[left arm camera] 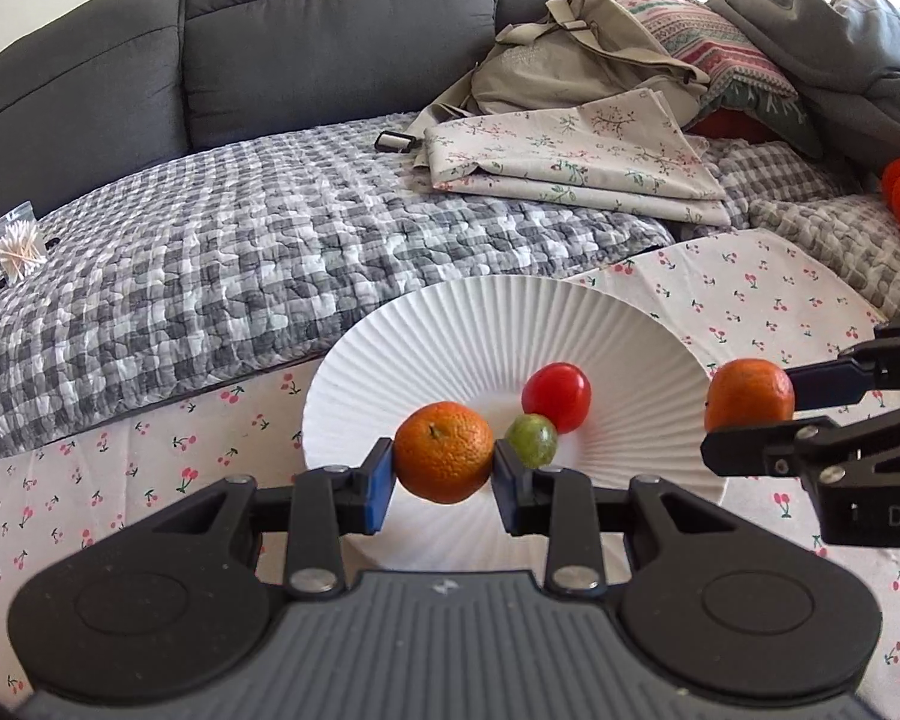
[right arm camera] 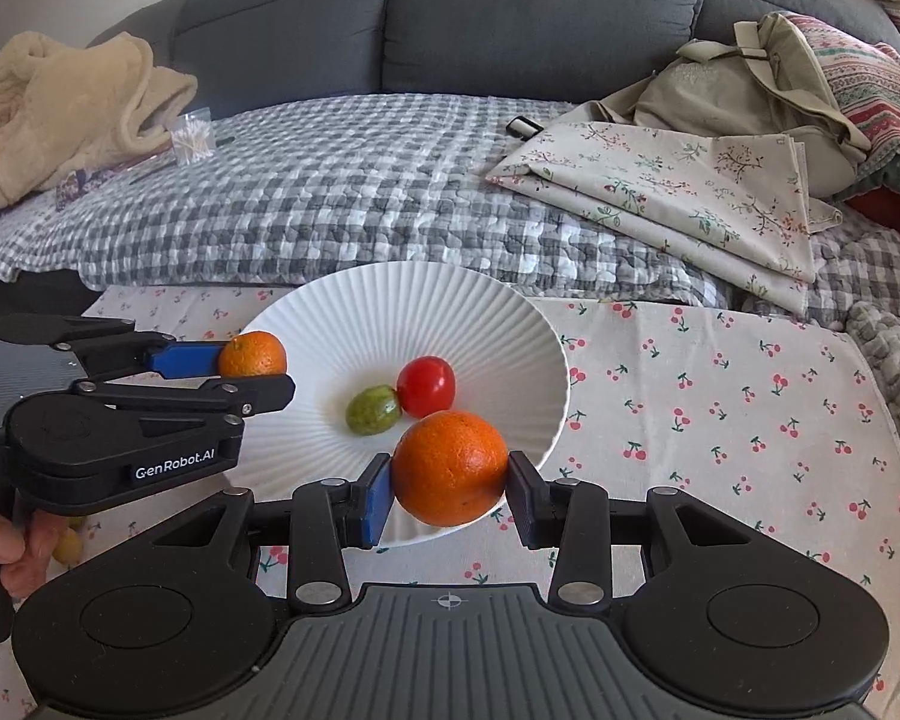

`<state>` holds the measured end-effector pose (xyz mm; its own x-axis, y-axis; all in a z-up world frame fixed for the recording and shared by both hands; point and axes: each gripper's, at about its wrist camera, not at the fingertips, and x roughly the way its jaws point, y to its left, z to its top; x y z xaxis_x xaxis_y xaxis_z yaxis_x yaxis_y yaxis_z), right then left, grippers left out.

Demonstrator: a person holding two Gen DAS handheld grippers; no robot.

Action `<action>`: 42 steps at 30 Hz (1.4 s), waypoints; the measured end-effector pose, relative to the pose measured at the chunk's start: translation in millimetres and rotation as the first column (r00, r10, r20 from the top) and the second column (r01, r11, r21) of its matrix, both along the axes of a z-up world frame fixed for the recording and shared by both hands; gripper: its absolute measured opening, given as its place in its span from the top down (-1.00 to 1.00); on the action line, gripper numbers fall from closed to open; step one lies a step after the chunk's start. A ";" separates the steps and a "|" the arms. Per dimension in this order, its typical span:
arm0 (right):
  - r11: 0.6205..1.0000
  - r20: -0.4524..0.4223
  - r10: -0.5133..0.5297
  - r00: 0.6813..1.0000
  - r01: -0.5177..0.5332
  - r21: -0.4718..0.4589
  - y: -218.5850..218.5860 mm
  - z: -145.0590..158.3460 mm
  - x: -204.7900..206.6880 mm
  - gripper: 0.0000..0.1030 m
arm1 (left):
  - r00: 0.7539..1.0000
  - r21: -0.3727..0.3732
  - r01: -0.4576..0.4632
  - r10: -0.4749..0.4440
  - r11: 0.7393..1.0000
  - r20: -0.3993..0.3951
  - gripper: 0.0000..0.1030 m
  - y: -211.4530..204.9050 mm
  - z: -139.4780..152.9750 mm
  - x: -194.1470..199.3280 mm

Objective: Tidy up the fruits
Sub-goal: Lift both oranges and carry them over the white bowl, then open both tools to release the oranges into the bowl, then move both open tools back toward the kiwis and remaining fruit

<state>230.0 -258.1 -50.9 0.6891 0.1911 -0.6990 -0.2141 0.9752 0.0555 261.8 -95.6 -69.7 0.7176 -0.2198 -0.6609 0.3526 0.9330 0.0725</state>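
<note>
Two oranges are held at once, one in each claw, and we see both over the white ribbed plate (left arm camera: 390, 354). Our left claw (left arm camera: 444, 471) pinches the smaller orange (left arm camera: 444, 461) between its blue pads, stem scar turned up and toward the camera; the fruit is nearly round, so we can name no long axis. Our right claw (right arm camera: 450, 480) pinches the larger orange (right arm camera: 450, 468) the same way, above the plate's near rim, with smooth rind facing the lens.

Contents of the plate — a red tomato (right arm camera: 426, 386) and a small green fruit (right arm camera: 373, 410), touching each other near the centre. The green fruit is oval, its long axis running from lower left to upper right in the right wrist view.

From the left wrist view the right claw enters from the right edge, its orange just beyond the plate's right rim; from the right wrist view the left claw comes in from the left, its orange over the plate's left side.

Surroundings: the plate stands on a table under a cherry-print cloth (right arm camera: 720, 396). Behind it lies a grey sofa (right arm camera: 510, 12) with a checked quilt (right arm camera: 330, 210), folded floral fabric (right arm camera: 690, 180), a beige bag (right arm camera: 750, 78) and a packet of cotton swabs (right arm camera: 192, 135).
</note>
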 end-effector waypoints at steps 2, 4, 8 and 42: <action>1.000 -0.009 0.003 1.000 -0.003 -0.010 2.3 -4.8 5.7 0.24 | 1.000 0.002 0.003 -0.003 1.000 -0.006 0.37 -2.0 -3.7 4.9; 1.000 -0.018 0.003 1.000 -0.003 -0.019 4.2 -9.9 10.4 0.24 | 1.000 0.010 0.011 -0.011 1.000 -0.009 0.37 -5.1 -7.1 7.8; 0.999 -0.027 0.007 1.000 -0.008 -0.044 7.2 -17.9 16.5 0.24 | 1.000 0.057 0.012 -0.011 0.998 -0.009 0.37 -11.5 -15.5 10.7; 0.988 -0.001 -0.042 0.999 0.042 0.148 2.5 31.9 -28.0 -0.03 | 0.998 -0.054 -0.065 0.064 0.996 -0.020 -0.05 36.8 25.8 -40.7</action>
